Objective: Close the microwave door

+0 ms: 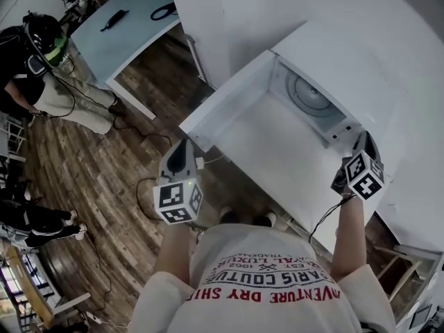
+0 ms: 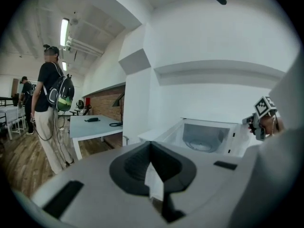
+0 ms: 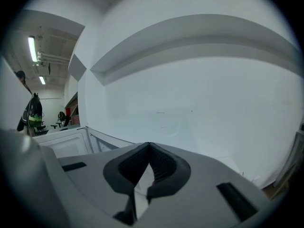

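The white microwave (image 1: 347, 68) stands against the white wall with its door (image 1: 270, 144) swung wide open toward me; the round turntable (image 1: 310, 97) shows inside. My left gripper (image 1: 182, 146) is shut and empty, hovering just off the door's outer left edge. My right gripper (image 1: 365, 141) is shut and empty too, beside the microwave's front right corner near the door's hinge end. The left gripper view looks over my left gripper (image 2: 151, 144) at the open cavity (image 2: 204, 137) and the right gripper (image 2: 260, 115). In the right gripper view my right gripper (image 3: 149, 145) faces the bare wall, with the door (image 3: 66, 144) at left.
A pale blue table (image 1: 132, 30) with black items stands at the back left. A person with a backpack (image 2: 52, 103) stands on the wooden floor (image 1: 76, 179), where cables trail. More people (image 1: 38, 220) are at the far left. A white column (image 1: 201, 19) rises behind the door.
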A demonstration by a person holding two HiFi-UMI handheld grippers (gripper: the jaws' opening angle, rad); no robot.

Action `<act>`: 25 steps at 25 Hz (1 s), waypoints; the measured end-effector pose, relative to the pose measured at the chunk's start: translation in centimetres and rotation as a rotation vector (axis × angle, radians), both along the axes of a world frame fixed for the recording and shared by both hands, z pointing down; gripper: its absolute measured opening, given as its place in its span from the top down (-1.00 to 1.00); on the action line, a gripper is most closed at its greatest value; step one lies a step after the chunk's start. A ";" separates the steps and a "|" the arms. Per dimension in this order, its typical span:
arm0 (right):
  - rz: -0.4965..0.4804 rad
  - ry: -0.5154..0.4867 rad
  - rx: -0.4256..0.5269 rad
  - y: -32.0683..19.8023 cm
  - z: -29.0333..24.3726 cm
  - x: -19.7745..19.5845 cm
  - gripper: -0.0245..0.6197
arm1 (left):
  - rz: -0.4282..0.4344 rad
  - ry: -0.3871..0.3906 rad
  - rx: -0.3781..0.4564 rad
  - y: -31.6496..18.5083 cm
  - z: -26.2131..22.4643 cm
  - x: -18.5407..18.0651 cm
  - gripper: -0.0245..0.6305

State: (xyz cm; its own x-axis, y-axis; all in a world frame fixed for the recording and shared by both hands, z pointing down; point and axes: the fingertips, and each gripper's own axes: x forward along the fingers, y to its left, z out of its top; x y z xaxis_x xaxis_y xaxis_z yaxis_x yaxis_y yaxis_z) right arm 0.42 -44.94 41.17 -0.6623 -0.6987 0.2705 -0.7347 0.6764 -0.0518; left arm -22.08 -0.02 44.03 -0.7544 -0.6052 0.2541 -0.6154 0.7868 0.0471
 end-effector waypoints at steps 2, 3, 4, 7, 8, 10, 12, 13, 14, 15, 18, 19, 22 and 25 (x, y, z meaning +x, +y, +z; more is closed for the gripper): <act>0.013 -0.001 0.006 -0.1 0.0 -0.1 0.89 | -0.025 0.005 -0.014 1.3 0.8 -1.6 0.93; 0.018 -0.002 0.007 0.0 0.0 -0.1 0.89 | -0.035 0.008 -0.023 1.8 1.1 -2.4 0.93; 0.023 -0.005 0.006 0.0 -0.1 -0.1 0.89 | -0.041 0.013 -0.030 2.2 1.3 -3.2 0.93; 0.037 -0.011 0.002 0.0 -0.2 -0.1 0.89 | -0.030 0.031 -0.034 2.4 1.6 -4.7 0.93; 0.040 -0.011 0.002 0.0 -0.1 -0.1 0.89 | -0.019 0.034 -0.034 2.2 1.7 -4.9 0.93; 0.045 -0.012 0.003 -0.1 -0.1 -0.1 0.89 | -0.003 0.036 -0.039 1.8 1.8 -5.4 0.93; 0.047 -0.015 0.001 0.0 -0.1 -0.1 0.89 | 0.004 0.039 -0.044 1.6 2.1 -5.9 0.93; 0.048 -0.016 -0.001 0.0 -0.1 0.0 0.89 | 0.007 0.042 -0.045 1.4 2.3 -6.0 0.93; 0.050 -0.017 -0.002 -0.1 -0.1 0.1 0.89 | 0.010 0.044 -0.043 1.2 2.5 -6.1 0.93; 0.052 -0.018 -0.002 -0.2 -0.1 0.1 0.89 | 0.013 0.047 -0.038 1.0 2.6 -6.2 0.93; 0.053 -0.024 0.001 -0.1 -0.1 0.0 0.89 | 0.014 0.061 -0.021 1.0 2.9 -6.2 0.93; 0.052 -0.024 0.001 0.0 -0.1 0.0 0.89 | 0.015 0.067 -0.019 1.1 2.9 -6.2 0.93; 0.048 -0.027 -0.001 0.1 -0.2 -0.2 0.89 | 0.016 0.081 -0.020 1.0 2.9 -6.0 0.93; 0.044 -0.052 -0.011 0.0 -0.1 -0.1 0.89 | 0.009 0.092 -0.009 0.9 3.0 -5.2 0.93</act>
